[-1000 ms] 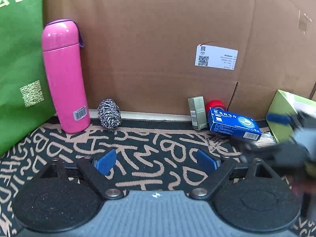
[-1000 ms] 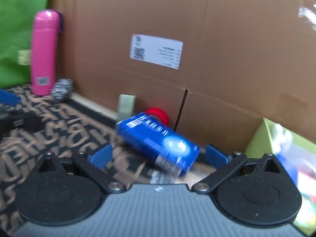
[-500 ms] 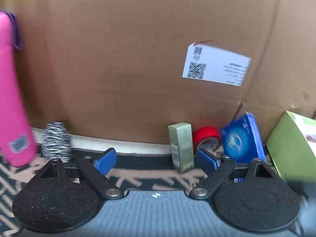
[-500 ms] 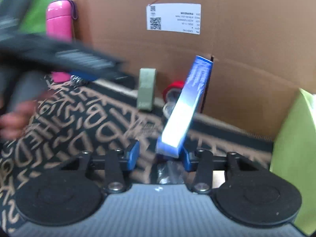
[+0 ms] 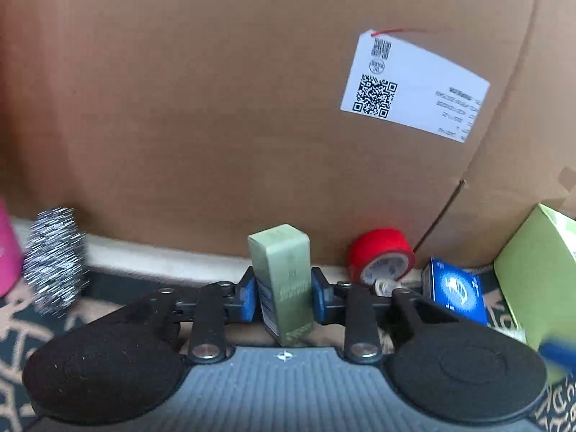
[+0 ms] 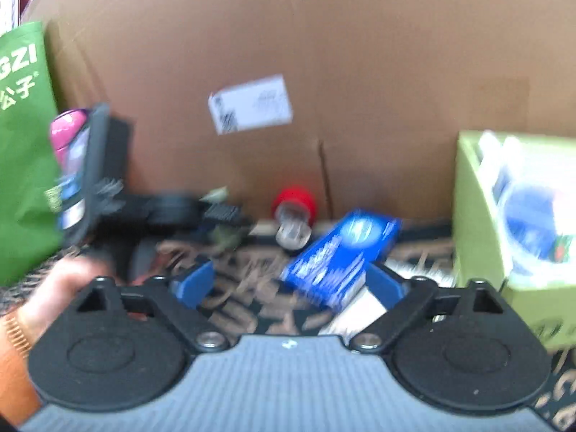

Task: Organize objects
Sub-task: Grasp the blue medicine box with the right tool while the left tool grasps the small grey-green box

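Observation:
My left gripper [image 5: 283, 297] is shut on a small olive-green box [image 5: 282, 280], held upright between the blue pads close to the cardboard wall. A red tape roll [image 5: 381, 257] and a blue box [image 5: 455, 293] lie to its right. My right gripper [image 6: 288, 284] is open and empty. The blue box [image 6: 340, 255] lies flat on the patterned mat just ahead of its right finger. The left gripper [image 6: 212, 212] shows blurred at the left of the right wrist view.
A cardboard wall [image 5: 216, 108] with a white label [image 5: 414, 86] closes the back. A steel scourer [image 5: 54, 259] and a pink bottle [image 6: 68, 133] stand at the left beside a green bag [image 6: 21, 144]. A light-green open box [image 6: 504, 216] stands at the right.
My left gripper moved forward and closed on the olive-green box. My right gripper let go of the blue box, which now lies flat, and drew back open.

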`<state>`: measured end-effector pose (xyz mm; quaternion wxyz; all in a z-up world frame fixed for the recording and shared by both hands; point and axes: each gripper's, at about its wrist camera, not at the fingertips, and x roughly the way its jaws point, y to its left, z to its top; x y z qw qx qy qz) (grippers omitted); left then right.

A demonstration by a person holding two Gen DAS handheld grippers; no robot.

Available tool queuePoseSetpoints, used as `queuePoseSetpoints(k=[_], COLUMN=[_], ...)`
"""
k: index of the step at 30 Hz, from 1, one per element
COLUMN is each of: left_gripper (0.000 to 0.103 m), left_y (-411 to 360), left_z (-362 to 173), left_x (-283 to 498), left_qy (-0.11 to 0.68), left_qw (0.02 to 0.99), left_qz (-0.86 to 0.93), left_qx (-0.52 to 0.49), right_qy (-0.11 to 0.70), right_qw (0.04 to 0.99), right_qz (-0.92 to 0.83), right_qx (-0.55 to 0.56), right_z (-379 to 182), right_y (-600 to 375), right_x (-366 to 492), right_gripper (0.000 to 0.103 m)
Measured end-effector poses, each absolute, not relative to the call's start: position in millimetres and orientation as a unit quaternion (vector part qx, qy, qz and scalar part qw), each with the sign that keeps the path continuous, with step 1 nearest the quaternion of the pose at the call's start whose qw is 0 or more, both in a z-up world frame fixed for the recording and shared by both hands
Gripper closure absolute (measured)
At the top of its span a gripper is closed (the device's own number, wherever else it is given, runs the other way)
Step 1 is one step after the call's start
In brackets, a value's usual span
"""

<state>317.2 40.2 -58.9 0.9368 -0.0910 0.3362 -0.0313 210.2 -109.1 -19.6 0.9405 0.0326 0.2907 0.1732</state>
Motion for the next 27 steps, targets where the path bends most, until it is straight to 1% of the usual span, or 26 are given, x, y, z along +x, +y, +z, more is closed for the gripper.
queuePoseSetpoints(k=[2,5,6,7,8,9,11,12,13,20,24,25,27], left_gripper=[0.079,0.079,0.079,0.079,0.079,0.079,0.079,0.079,0.079,0.079,0.079,0.076,0.061], left_y=[45,50,52,53,54,56,60,59,57,57,43,41,36], left_z=[-53,-45,-42,-40,-38,-37,-34,-33,-33,-48,-60,-62,-63], left_x=[301,275,266,257,249,241,230,223,216,166,129,119,105], left_qy=[0.338,0.351,0.352,0.354,0.357,0.360,0.369,0.374,0.379,0.398,0.387,0.381,0.375], left_qw=[0.936,0.933,0.933,0.933,0.932,0.930,0.926,0.924,0.921,0.907,0.914,0.917,0.920], left_qz=[-0.029,-0.016,-0.018,-0.021,-0.027,-0.034,-0.047,-0.055,-0.066,-0.121,-0.116,-0.116,-0.114], left_qx=[-0.093,-0.080,-0.073,-0.065,-0.060,-0.058,-0.059,-0.059,-0.058,-0.062,-0.026,-0.012,0.013], right_qy=[0.298,0.332,0.344,0.355,0.356,0.353,0.355,0.354,0.352,0.338,0.335,0.335,0.340], right_qw=[0.943,0.937,0.933,0.929,0.929,0.929,0.923,0.921,0.918,0.902,0.902,0.904,0.907], right_qz=[0.148,0.110,0.101,0.099,0.099,0.112,0.149,0.162,0.181,0.248,0.240,0.234,0.221], right_qx=[0.011,-0.018,-0.027,-0.027,-0.021,-0.017,-0.018,-0.026,-0.035,-0.106,-0.128,-0.127,-0.115], right_z=[-20,-38,-44,-50,-54,-54,-54,-53,-52,-49,-46,-45,-44], right_y=[-102,-85,-82,-81,-82,-83,-86,-86,-87,-108,-130,-138,-152], right_x=[222,257,265,272,272,268,254,244,232,135,81,71,55], right_gripper=[0.000,0.000,0.013,0.023,0.024,0.030,0.035,0.040,0.043,0.044,0.044,0.043,0.042])
